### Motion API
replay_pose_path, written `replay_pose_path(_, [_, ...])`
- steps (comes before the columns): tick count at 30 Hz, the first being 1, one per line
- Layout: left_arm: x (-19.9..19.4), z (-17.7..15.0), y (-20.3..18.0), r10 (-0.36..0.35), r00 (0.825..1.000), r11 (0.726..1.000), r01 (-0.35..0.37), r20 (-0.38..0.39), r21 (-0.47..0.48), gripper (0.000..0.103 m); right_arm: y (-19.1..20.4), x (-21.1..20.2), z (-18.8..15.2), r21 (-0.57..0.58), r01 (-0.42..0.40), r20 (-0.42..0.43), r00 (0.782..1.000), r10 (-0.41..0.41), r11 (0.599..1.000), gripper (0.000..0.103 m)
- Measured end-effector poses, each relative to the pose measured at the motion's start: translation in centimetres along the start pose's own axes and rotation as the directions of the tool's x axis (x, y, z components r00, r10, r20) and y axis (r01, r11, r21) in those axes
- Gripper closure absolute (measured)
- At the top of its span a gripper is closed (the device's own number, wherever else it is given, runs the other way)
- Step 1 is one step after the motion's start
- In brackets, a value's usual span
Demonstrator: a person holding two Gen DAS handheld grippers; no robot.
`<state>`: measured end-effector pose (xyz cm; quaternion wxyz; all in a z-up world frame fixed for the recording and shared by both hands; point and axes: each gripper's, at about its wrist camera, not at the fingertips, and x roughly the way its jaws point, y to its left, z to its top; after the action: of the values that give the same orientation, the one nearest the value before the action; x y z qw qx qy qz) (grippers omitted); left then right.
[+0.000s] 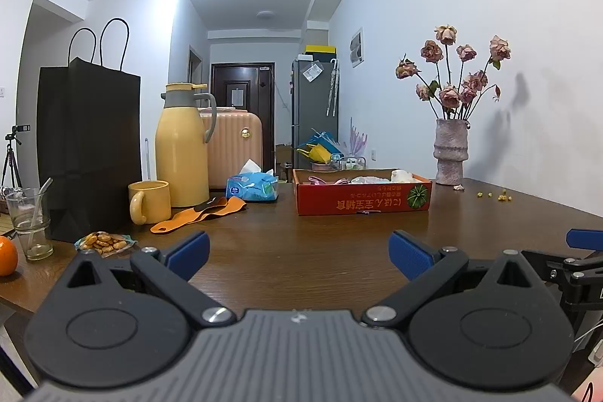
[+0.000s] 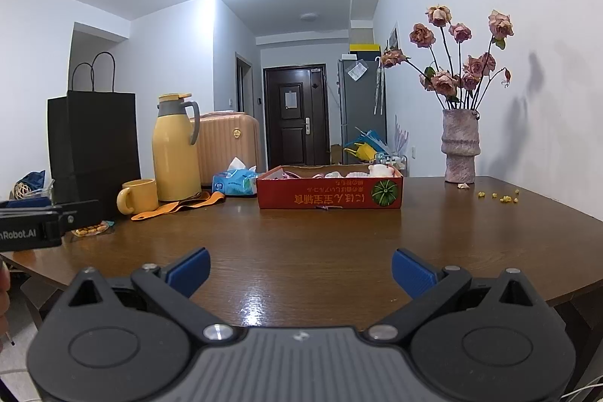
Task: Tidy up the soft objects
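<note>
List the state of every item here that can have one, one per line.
Left hand-held gripper: open, empty.
Right hand-held gripper: open, empty.
Red box: open-topped, soft items inside.
Flask: lid shut, upright.
Tissue pack: opened, tissue sticking out.
Paper bag: upright.
Roses: wilted, in vase.

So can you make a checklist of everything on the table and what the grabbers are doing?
Surface: brown wooden table, shiny, mostly bare in front.
Job's things: red box holding soft items, too small to tell apart.
Clutter: black bag, yellow flask, mug, tissues, orange strap, glass, snacks, orange, vase, yellow crumbs.
Grippers: left gripper open, empty; right gripper open, empty.
Cables: white ones at the lower right edge.
Surroundings: suitcase, door, fridge.
</note>
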<state>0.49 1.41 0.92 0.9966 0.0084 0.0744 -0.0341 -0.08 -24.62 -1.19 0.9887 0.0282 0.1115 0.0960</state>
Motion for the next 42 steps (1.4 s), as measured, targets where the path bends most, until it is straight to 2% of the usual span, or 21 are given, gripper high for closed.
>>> replay_pose_path(12, [-0.14,-0.01,-0.22,-0.002,1.000,1.000,0.002,-0.006,0.002,0.000,0.02,-0.28,0.07,0.001,-0.002,0.022,1.000,0.002,1.000,0.000])
replay_pose_path(42, [0.14,0.03,-0.15,-0.005,1.000,1.000,0.004,-0.013,-0.005,0.000,-0.33,-0.02,-0.06,0.023,0.011,0.010,1.000,-0.011,1.000,0.000])
